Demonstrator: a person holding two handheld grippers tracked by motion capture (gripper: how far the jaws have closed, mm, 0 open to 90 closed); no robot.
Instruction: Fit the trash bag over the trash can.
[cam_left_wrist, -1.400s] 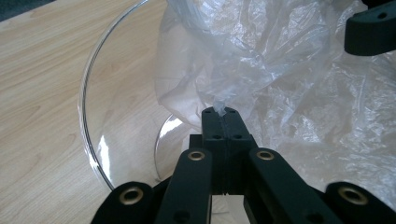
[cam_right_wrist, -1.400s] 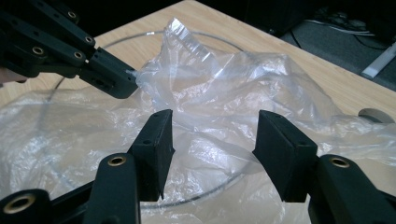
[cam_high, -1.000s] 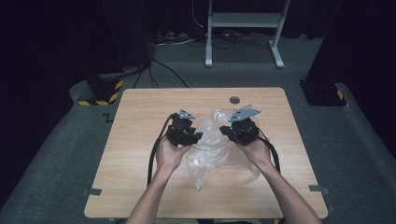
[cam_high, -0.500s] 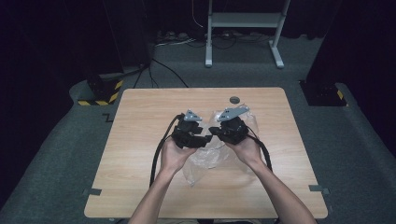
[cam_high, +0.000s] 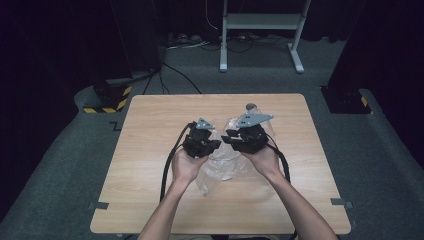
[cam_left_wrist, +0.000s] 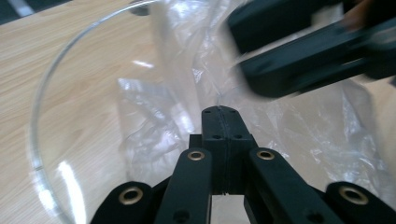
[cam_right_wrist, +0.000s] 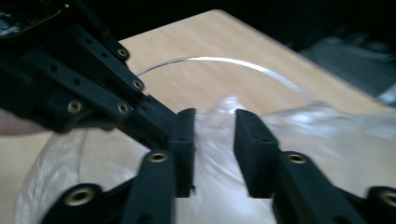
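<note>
Dark floor and cables are surrounding the wooden table (cam_high: 150, 200) where I am working, both my hands coming in over its near edge. Around the middle of the table a clear plastic bag (cam_high: 220, 170) is lying crumpled, part of it lifted between my two claws. My left gripper (cam_left_wrist: 219, 114) is pressing its jaws fully together, having just been closing, with a thin fold of the bag pinched at the tips. My right gripper (cam_right_wrist: 214, 140) is standing just beside it, its jaws having just been opening to a narrow gap; bag film is sitting between them, not pressed by the pads. Near the far edge a small dark disc (cam_high: 251, 106) is lying.
</note>
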